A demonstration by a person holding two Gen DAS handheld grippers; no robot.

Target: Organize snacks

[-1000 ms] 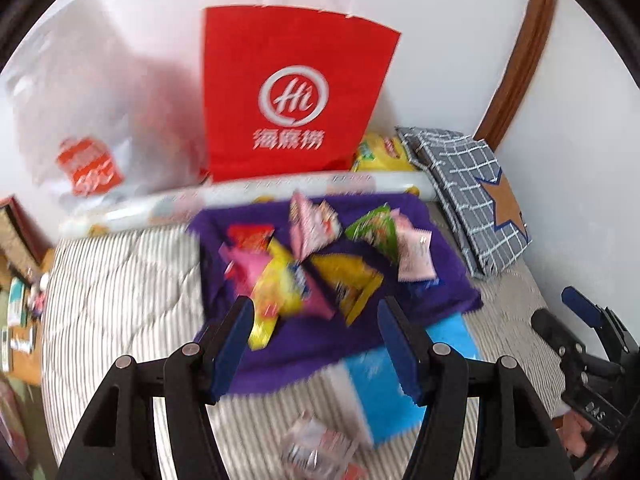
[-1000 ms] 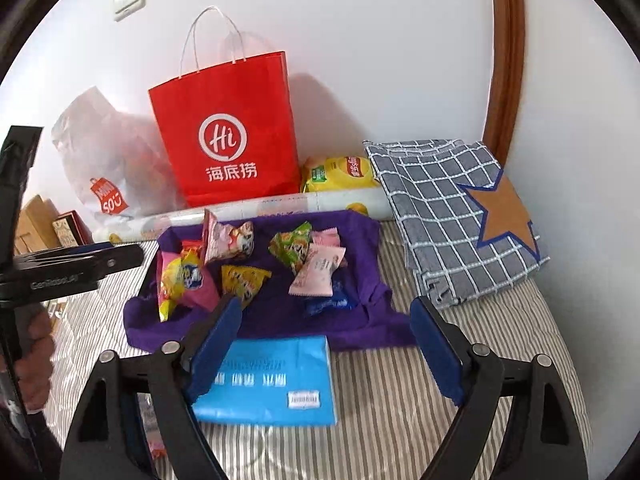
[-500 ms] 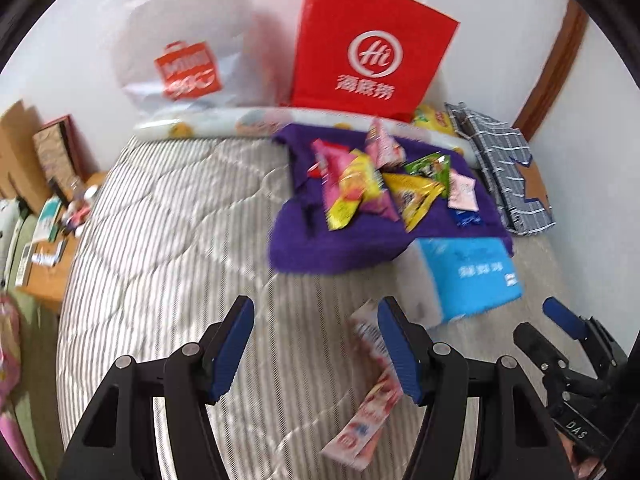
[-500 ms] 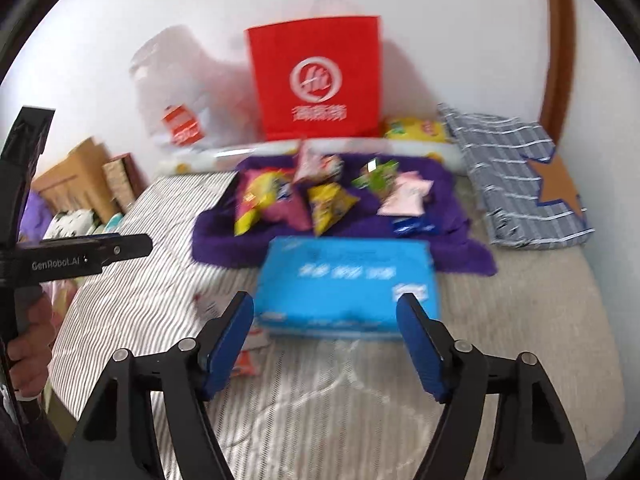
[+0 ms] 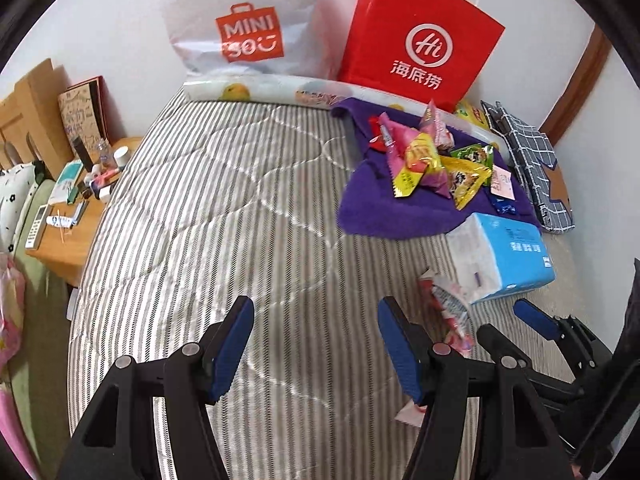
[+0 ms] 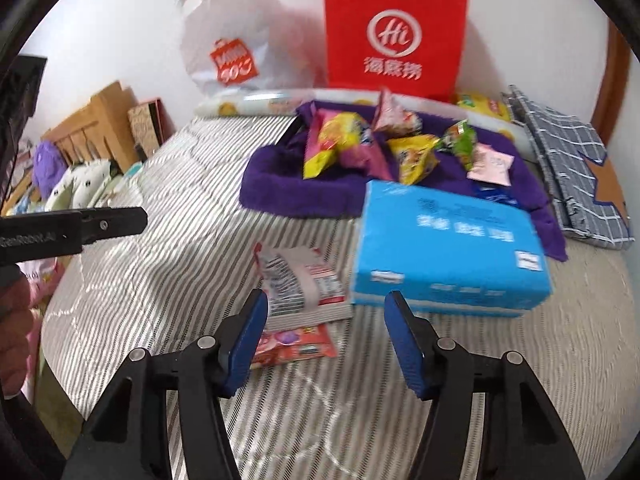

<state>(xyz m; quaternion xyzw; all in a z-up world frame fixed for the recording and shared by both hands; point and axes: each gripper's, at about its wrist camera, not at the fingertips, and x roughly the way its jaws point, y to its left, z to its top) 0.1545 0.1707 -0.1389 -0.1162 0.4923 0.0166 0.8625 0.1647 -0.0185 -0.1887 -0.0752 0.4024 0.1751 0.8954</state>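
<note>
My left gripper point(image 5: 314, 338) hangs spread over bare striped mattress point(image 5: 208, 208); my right gripper point(image 6: 324, 330) gapes, empty, above the red snack packet point(image 6: 294, 344) beside the blue tissue pack point(image 6: 448, 248). More snack packets point(image 6: 372, 148) lie heaped on the purple towel point(image 6: 296, 192) beyond.

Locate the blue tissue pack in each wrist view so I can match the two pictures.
Left wrist view: the blue tissue pack lies at right of centre, on the striped bed just in front of the purple towel.
Right wrist view: the blue tissue pack sits right of centre, just beyond the right tongs.
Shared landmark: the red Hi paper bag stands against the wall behind the towel.
</note>
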